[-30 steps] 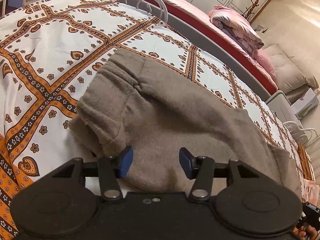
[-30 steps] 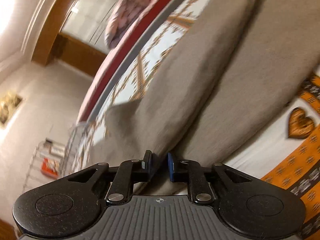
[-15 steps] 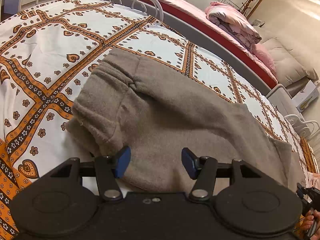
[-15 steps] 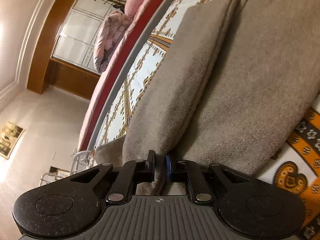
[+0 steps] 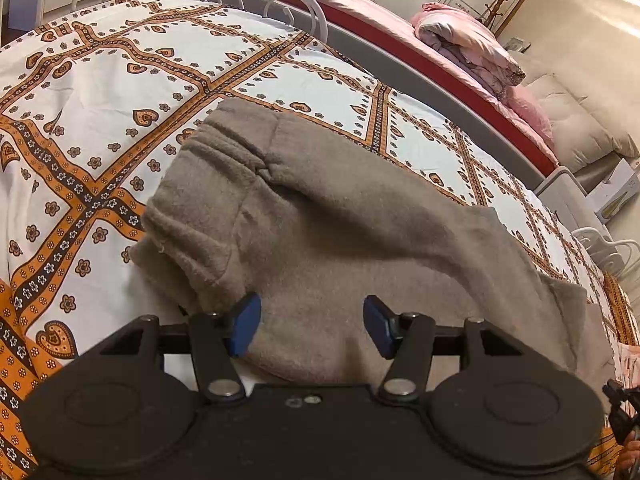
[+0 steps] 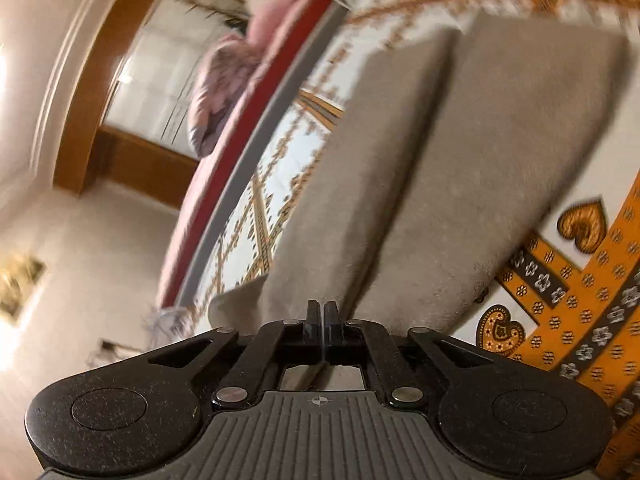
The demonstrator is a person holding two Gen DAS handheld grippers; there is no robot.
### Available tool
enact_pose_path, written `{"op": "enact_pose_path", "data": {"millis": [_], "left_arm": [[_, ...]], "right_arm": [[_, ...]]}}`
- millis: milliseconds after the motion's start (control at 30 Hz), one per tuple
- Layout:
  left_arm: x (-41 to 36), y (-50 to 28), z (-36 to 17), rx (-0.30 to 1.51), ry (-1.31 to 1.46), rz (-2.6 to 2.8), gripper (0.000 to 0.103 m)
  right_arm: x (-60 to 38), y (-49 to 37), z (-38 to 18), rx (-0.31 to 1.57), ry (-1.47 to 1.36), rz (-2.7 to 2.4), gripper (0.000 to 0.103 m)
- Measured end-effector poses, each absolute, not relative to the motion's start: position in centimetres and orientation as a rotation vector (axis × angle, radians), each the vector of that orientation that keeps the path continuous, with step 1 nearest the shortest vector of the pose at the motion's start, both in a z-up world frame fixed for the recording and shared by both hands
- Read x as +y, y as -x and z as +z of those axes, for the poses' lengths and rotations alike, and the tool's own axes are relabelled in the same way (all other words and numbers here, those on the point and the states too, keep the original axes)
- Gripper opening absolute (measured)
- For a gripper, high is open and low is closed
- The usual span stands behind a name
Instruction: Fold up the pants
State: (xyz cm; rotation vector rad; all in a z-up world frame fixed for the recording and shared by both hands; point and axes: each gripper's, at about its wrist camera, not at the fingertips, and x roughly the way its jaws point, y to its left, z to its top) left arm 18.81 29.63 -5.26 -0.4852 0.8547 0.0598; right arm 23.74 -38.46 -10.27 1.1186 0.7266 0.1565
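Note:
Grey-brown fleece pants (image 5: 320, 220) lie folded lengthwise on a patterned bedspread (image 5: 100, 92), waistband at the left end. My left gripper (image 5: 312, 324) is open, its blue pads just above the near edge of the pants, holding nothing. In the right wrist view the pants (image 6: 460, 160) stretch away with one leg lying on the other. My right gripper (image 6: 322, 312) is shut with its pads pressed together at the leg end; whether cloth is pinched between them cannot be told. The view is blurred.
A white metal bed rail (image 5: 288, 4) and a grey and red bed edge (image 5: 440, 72) run along the far side. Pink bedding (image 5: 468, 44) and a cushion (image 5: 580, 136) lie beyond. A wardrobe (image 6: 160, 72) stands behind.
My right gripper has closed fully and swung, blurring its view. My left gripper stays open and has drawn back a little from the pants.

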Motion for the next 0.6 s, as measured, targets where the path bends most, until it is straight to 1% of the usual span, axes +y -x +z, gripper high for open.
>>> {"op": "enact_pose_path", "data": {"millis": [33, 67, 100, 133, 167, 367, 400, 433, 533, 600], "left_arm": [[29.6, -18.8, -5.3, 0.855, 0.485, 0.060, 0.049], [29.6, -18.9, -5.3, 0.855, 0.484, 0.061, 0.049], [29.6, -18.9, -5.3, 0.855, 0.484, 0.060, 0.050], [29.6, -18.9, -5.3, 0.856, 0.482, 0.060, 0.050], [29.6, -18.9, -5.3, 0.856, 0.481, 0.059, 0.050], [29.6, -18.8, -5.3, 0.854, 0.483, 0.050, 0.050], [29.6, -18.8, -5.3, 0.853, 0.484, 0.047, 0.050], [29.7, -18.7, -5.3, 0.852, 0.485, 0.043, 0.050], [29.8, -18.5, -5.3, 0.851, 0.483, 0.034, 0.050], [29.8, -18.5, -5.3, 0.850, 0.483, 0.032, 0.050]], "right_arm": [[-38.6, -24.0, -10.9, 0.731, -1.141, 0.139, 0.016], [-38.6, -24.3, -11.3, 0.730, -1.160, 0.143, 0.018], [-38.5, -24.6, -11.7, 0.741, -1.173, 0.139, 0.024], [-38.3, -25.0, -12.2, 0.757, -1.184, 0.129, 0.034], [-38.1, -25.2, -12.5, 0.752, -1.198, 0.135, 0.036], [-36.1, -28.3, -12.1, 0.745, -1.138, 0.204, 0.035], [-36.0, -28.7, -12.3, 0.741, -1.138, 0.207, 0.030], [-35.9, -28.9, -12.5, 0.737, -1.129, 0.196, 0.017], [-35.8, -29.1, -12.5, 0.727, -1.089, 0.187, 0.007], [-35.3, -28.9, -11.4, 0.709, -1.020, 0.193, 0.006]]}}
